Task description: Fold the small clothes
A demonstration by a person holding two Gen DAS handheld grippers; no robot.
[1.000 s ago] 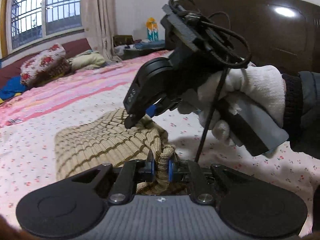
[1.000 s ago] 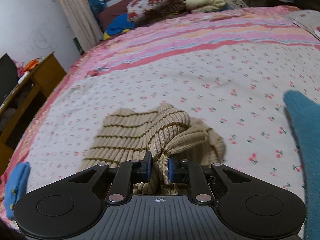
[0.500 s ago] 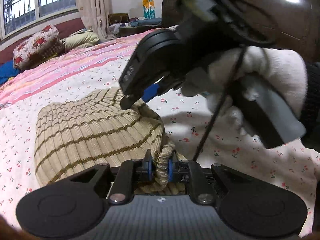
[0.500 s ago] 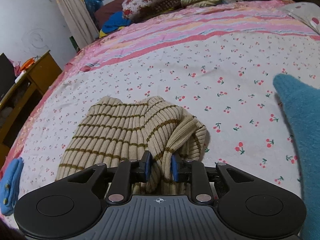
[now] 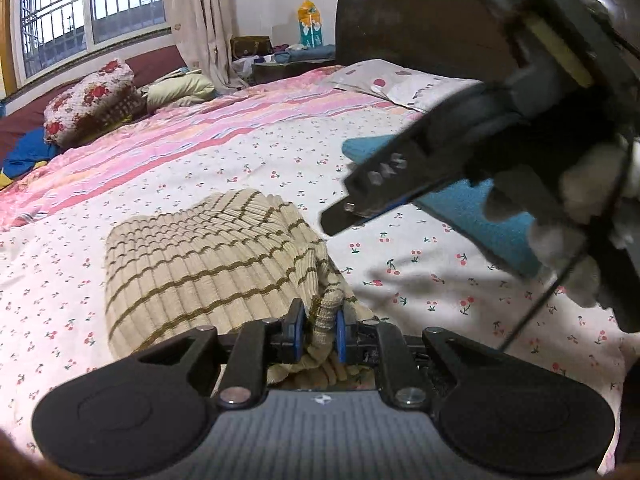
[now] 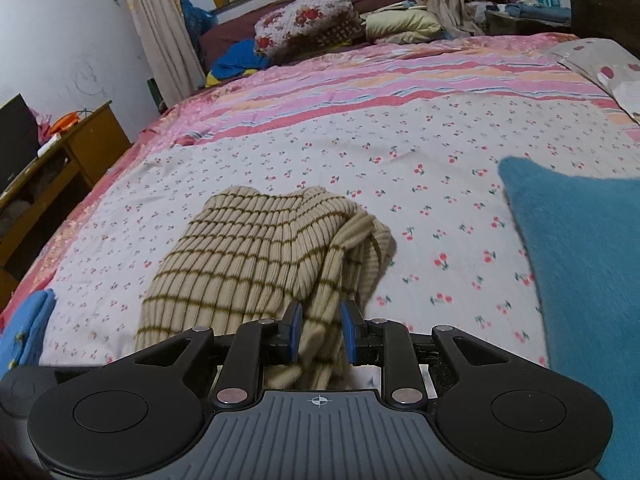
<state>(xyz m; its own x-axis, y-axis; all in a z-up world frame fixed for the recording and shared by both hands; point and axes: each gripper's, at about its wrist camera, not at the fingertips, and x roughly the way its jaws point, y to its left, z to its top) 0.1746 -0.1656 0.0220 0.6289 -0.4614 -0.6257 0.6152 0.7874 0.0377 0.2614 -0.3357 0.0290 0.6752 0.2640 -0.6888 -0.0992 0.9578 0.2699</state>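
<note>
The bed (image 6: 420, 148) fills most of the room, spread with a white sheet printed in small cherries that gives way to a pink striped quilt (image 6: 400, 76) toward the far side. Beyond that, a flowered cushion (image 6: 308, 16) and a pale yellow pillow (image 6: 404, 24) lie heaped against a dark red ledge under the barred window (image 5: 92, 12), with curtains (image 5: 200, 20) hanging beside it. A dark wooden headboard (image 5: 412, 28) stands along one edge of the bed, and a wooden desk (image 6: 76, 148) along the opposite side.

The beige striped knit sweater (image 6: 256, 248) lies bunched in the middle of the cherry sheet. The left gripper (image 5: 318, 330) is clamped tight on a rolled edge of it, the knit pinched between the blue pads. The right gripper (image 6: 319, 330) has sweater fabric lying between its blue pads, which stand a little apart and do not seem to press it; in the left wrist view this tool hangs above the sheet, carried in a white-gloved hand (image 5: 592, 208).

A teal garment (image 6: 580, 280) lies just beside the sweater toward the headboard, and a blue cloth (image 6: 24, 328) sits at the bed's edge on the desk side. Between the sweater and the striped quilt the sheet is bare and flat.
</note>
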